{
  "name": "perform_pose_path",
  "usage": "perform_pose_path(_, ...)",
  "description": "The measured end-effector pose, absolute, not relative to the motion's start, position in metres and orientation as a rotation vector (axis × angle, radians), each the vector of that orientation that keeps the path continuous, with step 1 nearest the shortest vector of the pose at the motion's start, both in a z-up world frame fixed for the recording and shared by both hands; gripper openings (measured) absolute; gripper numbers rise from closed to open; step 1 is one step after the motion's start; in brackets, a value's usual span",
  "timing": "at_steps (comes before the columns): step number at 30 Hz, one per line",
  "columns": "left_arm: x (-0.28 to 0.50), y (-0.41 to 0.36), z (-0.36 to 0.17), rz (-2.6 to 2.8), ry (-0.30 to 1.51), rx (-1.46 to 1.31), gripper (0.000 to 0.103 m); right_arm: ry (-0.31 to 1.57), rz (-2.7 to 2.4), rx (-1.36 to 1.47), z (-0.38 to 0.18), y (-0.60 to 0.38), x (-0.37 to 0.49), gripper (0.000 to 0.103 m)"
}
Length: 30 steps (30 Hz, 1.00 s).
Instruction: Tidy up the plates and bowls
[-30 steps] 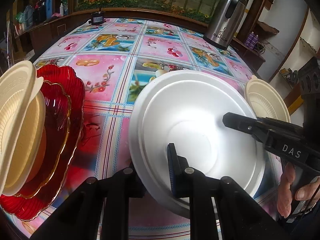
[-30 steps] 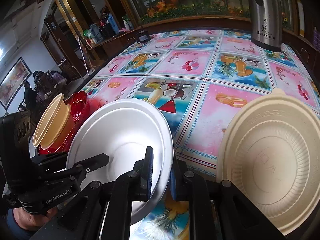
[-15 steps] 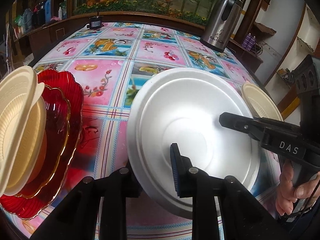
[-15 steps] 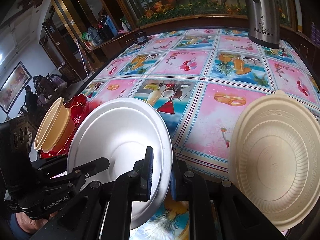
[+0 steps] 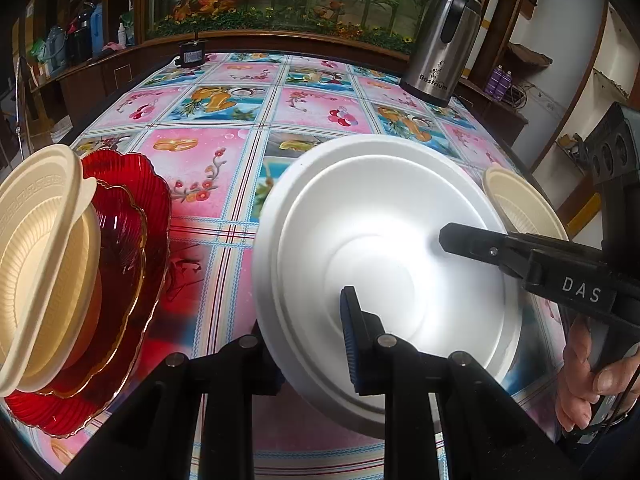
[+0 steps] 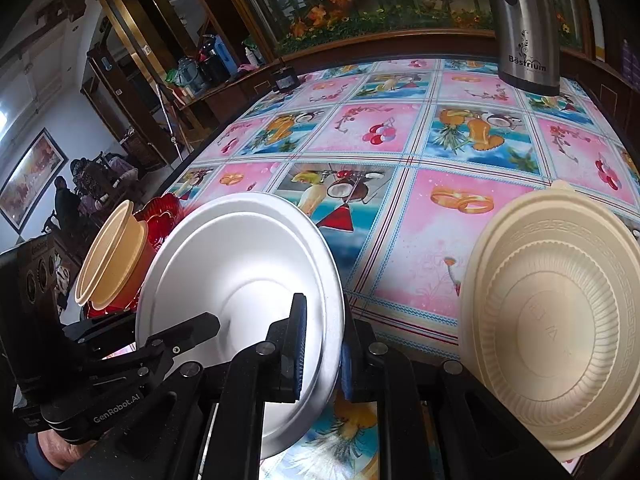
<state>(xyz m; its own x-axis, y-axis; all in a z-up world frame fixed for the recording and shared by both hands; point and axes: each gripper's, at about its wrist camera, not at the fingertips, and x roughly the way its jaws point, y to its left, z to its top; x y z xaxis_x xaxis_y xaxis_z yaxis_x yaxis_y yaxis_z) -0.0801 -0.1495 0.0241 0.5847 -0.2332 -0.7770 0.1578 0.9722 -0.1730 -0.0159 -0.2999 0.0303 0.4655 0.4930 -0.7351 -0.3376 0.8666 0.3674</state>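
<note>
A white foam plate is held above the table between both grippers, and also shows in the right wrist view. My left gripper is shut on its near rim. My right gripper is shut on its right rim; it shows in the left wrist view as a black finger over the plate. Cream bowls are stacked on red glass plates at the left. A cream bowl sits on the table at the right.
The table carries a pink and blue fruit-print cloth. A steel kettle stands at the far right. A small black device sits at the far edge. Wooden shelving surrounds the table.
The white plate has risen slightly with both grippers still shut on it. The stacks at the left and the cream bowl at the right have not moved.
</note>
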Motion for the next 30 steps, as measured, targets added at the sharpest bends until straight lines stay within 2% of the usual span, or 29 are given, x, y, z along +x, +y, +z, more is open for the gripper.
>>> perform_pose_path(30, -0.0809, -0.1503, 0.0220, -0.227, 0.920, -0.082, 0.021, 0.954, 0.516, 0.185, 0.0320, -0.2986, -0.0174, 0.015)
